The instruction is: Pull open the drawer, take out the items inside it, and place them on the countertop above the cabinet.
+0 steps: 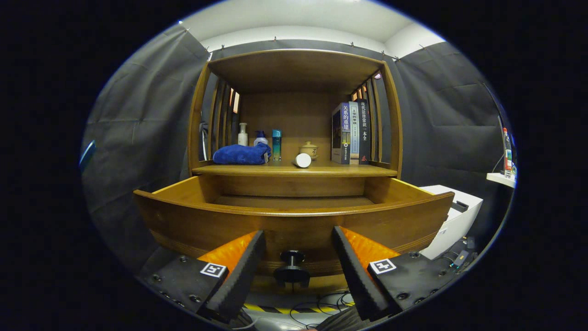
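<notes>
The wooden drawer (pixel 294 220) is pulled out toward me, its curved front panel just ahead of my fingers. Its dark round knob (pixel 292 266) sits between the fingers, apart from both. My gripper (pixel 297 241) is open and holds nothing. The drawer's inside is mostly hidden behind its front panel; the visible strip of its floor looks bare. On the countertop (pixel 321 170) above lie a folded blue towel (pixel 242 154) and a white cylinder (pixel 302 160) on its side, near the front edge.
At the back of the countertop stand a white bottle (pixel 242 134), a blue-capped bottle (pixel 260 137), a teal tube (pixel 276 144) and a small lidded jar (pixel 308 149). Three books (pixel 350 133) stand at the right. A white box (pixel 455 220) sits right of the drawer. Cables (pixel 317 304) lie on the floor below.
</notes>
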`<state>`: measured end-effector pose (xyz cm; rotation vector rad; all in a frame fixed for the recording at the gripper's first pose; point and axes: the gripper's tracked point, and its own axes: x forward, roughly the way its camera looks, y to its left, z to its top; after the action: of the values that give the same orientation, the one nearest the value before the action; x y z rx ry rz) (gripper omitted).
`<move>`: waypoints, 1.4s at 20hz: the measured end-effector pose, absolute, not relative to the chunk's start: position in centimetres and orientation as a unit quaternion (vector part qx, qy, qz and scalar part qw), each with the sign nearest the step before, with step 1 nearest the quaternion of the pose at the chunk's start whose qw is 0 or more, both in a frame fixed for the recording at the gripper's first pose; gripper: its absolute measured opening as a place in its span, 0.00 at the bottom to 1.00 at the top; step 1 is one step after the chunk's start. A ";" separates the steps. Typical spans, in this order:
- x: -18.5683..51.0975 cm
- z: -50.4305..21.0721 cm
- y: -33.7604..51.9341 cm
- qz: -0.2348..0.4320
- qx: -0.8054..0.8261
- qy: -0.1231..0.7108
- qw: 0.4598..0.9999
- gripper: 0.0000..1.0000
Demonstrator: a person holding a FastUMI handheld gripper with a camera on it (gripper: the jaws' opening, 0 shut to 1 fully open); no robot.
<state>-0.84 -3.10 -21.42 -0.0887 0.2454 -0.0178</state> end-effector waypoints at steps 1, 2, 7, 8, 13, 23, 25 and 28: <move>-0.3 -21.4 -3.0 -0.009 -0.044 0.123 0.991 0.98; 0.3 -21.4 -3.1 -0.010 -0.044 0.124 0.991 0.98; 3.4 -20.9 -3.0 -0.010 -0.035 0.120 0.992 0.98; 4.1 -21.1 -3.0 -0.010 -0.036 0.118 0.992 0.98; 7.9 -21.6 -3.1 -0.011 -0.035 0.126 0.991 0.98; 16.3 -22.7 -2.8 -0.018 -0.034 0.137 0.990 0.98; 17.2 -22.7 -3.0 -0.022 -0.037 0.139 0.989 0.97; 16.8 -23.2 -2.8 -0.021 -0.057 0.135 0.989 0.97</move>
<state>16.84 -2.84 -23.15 -0.1137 0.2711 -0.0431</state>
